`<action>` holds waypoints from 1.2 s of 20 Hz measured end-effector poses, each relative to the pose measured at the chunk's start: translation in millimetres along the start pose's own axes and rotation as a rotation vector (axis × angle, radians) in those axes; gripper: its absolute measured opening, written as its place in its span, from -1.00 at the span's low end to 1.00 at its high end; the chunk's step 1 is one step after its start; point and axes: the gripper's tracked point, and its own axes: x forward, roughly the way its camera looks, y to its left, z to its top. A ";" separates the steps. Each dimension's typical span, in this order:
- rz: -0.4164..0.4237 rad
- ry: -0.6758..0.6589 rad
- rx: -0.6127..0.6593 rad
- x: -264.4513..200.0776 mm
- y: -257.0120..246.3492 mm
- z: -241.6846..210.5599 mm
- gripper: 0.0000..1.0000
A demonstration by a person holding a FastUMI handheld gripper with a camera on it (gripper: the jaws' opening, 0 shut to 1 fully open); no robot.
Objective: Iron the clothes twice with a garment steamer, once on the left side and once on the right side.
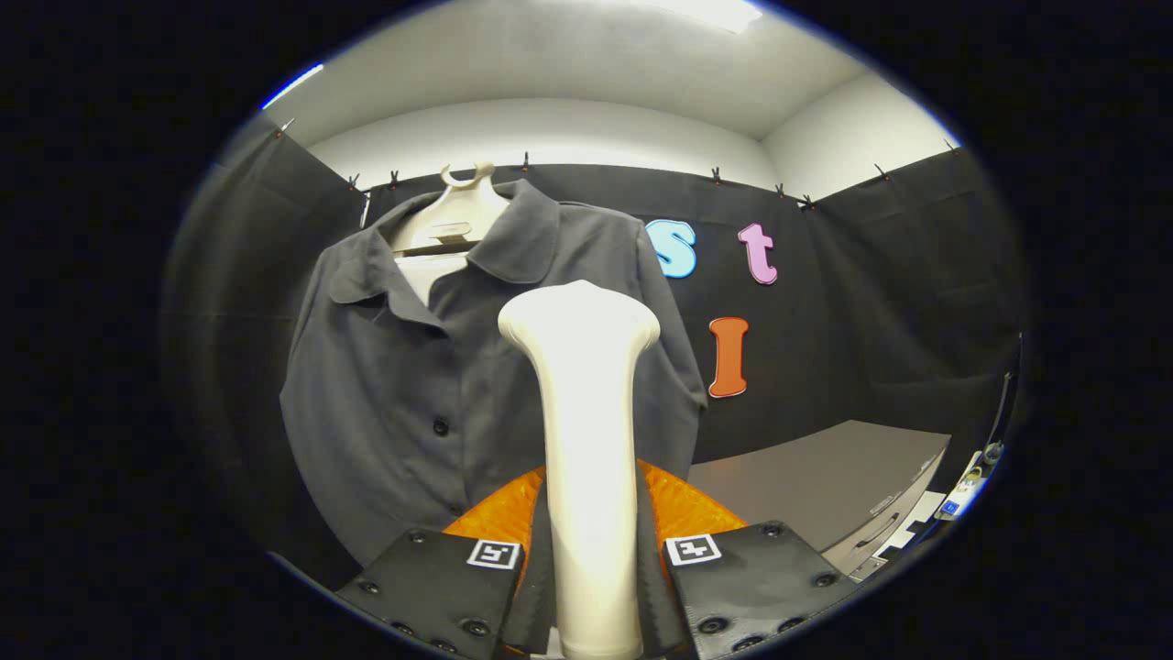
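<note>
Our gripper (591, 587) clamps the smooth, rigid cream plastic garment steamer (586, 431) by its handle, facing the limp grey button-up shirt (403, 385).

Beyond my claw, black cloth booth wall (861, 302) all round, pinned by small clips (717, 174) along top edge. White wall (550, 128) and ceiling (586, 64) above cloth; ceiling light (710, 11) overhead. Ahead-right of my claw, low grey cabinet (825, 495), drawer handle on front.
</note>
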 end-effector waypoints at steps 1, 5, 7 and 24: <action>-0.013 0.001 -0.005 5.1 -6.3 0.5 -0.12; -0.032 0.011 -0.006 13.0 -18.1 -2.2 -0.12; -0.025 0.011 -0.013 13.2 -14.2 -2.3 -0.12; 0.004 0.074 -0.089 1.6 18.7 -59.3 -0.12</action>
